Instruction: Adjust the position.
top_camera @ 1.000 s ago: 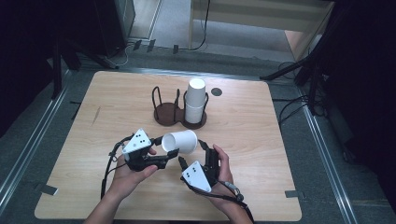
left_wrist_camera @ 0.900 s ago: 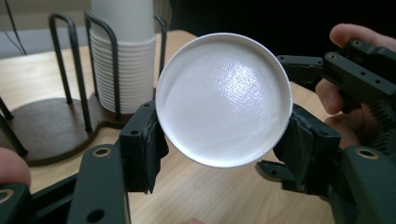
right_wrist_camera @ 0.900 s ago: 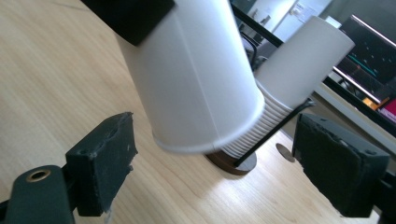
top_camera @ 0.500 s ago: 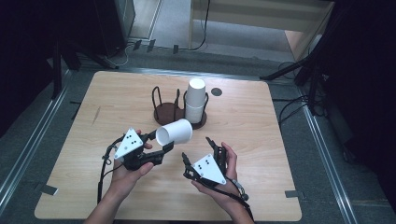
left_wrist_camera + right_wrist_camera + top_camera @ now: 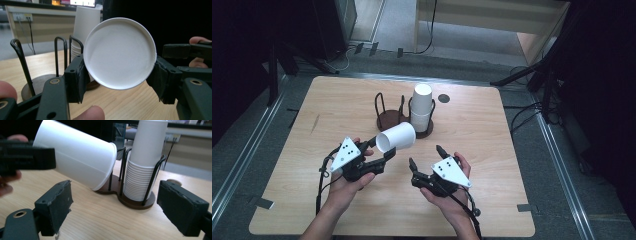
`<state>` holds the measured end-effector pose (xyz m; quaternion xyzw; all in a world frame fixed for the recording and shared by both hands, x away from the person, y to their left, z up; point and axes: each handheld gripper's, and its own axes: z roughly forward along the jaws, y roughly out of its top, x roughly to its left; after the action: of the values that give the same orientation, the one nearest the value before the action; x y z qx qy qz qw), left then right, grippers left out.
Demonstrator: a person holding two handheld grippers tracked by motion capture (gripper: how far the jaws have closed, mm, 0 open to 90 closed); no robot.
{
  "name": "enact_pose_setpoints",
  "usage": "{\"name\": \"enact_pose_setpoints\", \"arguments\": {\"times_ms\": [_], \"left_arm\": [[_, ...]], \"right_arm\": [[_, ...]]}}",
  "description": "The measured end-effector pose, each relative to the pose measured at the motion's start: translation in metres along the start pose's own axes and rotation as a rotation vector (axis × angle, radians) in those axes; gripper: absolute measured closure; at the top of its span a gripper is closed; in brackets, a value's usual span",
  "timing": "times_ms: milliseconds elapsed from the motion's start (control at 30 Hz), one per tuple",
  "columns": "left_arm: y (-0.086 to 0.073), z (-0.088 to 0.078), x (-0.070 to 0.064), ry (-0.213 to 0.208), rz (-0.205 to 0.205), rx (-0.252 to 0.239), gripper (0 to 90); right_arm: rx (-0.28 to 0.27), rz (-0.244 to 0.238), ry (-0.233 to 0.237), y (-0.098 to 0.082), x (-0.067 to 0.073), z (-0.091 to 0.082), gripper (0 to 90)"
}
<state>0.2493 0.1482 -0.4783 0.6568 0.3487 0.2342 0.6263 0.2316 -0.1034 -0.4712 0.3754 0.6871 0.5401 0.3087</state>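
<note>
Left tool (image 5: 379, 159) clamps a white paper cup (image 5: 395, 137) lying sideways, lifted off the tabletop (image 5: 492, 200) at frame centre in the high view; in the left gripper view its base faces the camera and hides most of the cup stack (image 5: 86, 22) behind. Right tool (image 5: 424, 155) at lower centre has jaws wide, nothing between them. Holder (image 5: 391, 119) base partly hidden by the cup; no readable labels, the cup's inside can't be seen.

wooden table (image 5: 337, 100) | brown two-ring cup holder (image 5: 391, 119) with cup stack (image 5: 422, 107) | dark disc (image 5: 443, 98)
</note>
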Motion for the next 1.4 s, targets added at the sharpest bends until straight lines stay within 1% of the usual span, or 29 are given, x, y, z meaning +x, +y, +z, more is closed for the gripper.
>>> {"name": "enact_pose_setpoints", "arguments": {"times_ms": [167,233,300,400,433,533,600,667,700,767,800,900,1033,1167,1267,1400], "left_arm": [[-0.003,0.002,-0.002,-0.011,0.010,-0.018,36.7],[-0.004,0.003,-0.003,-0.014,0.017,-0.022,36.8],[-0.005,0.003,-0.003,-0.016,0.017,-0.026,36.7],[-0.006,0.004,-0.003,-0.017,0.011,-0.041,36.7],[-0.006,0.004,-0.002,-0.017,0.013,-0.043,36.7],[-0.007,0.005,-0.002,-0.015,0.023,-0.047,36.7],[-0.008,0.005,-0.003,-0.021,0.024,-0.054,36.6],[-0.009,0.006,-0.004,-0.023,0.025,-0.058,36.7],[-0.009,0.006,-0.004,-0.025,0.025,-0.061,36.6],[-0.009,0.006,-0.005,-0.027,0.028,-0.066,36.6],[-0.010,0.006,-0.005,-0.028,0.028,-0.069,36.6],[-0.010,0.006,-0.005,-0.028,0.032,-0.073,36.6],[-0.010,0.007,-0.006,-0.028,0.034,-0.076,36.6],[-0.011,0.007,-0.007,-0.032,0.031,-0.080,36.6],[-0.012,0.008,-0.009,-0.035,0.038,-0.080,36.6],[-0.012,0.008,-0.010,-0.040,0.042,-0.087,36.6]], "right_arm": [[-0.016,0.132,0.017,0.003,0.000,0.001,13.3],[-0.027,0.169,0.023,0.005,0.001,0.002,14.1],[-0.026,0.201,0.027,0.007,0.002,0.002,16.3],[-0.016,0.267,0.035,0.008,0.003,0.003,19.4],[-0.009,0.316,0.042,0.008,0.002,0.003,18.8],[-0.003,0.385,0.058,0.008,0.001,0.004,16.1],[-0.006,0.443,0.072,0.008,0.000,0.005,13.1],[-0.008,0.514,0.083,0.009,0.000,0.006,9.4],[-0.003,0.557,0.082,0.010,-0.001,0.007,6.5],[0.002,0.645,0.095,0.010,-0.003,0.008,1.0],[0.008,0.687,0.087,0.009,-0.004,0.009,0.0],[0.005,0.807,0.082,0.010,-0.006,0.010,0.0],[0.006,0.956,0.099,0.013,-0.006,0.011,0.0],[0.029,1.109,0.126,0.013,-0.006,0.016,0.0],[0.032,1.194,0.133,0.014,-0.005,0.020,0.0],[0.040,1.270,0.135,0.014,-0.004,0.024,0.0]]}}
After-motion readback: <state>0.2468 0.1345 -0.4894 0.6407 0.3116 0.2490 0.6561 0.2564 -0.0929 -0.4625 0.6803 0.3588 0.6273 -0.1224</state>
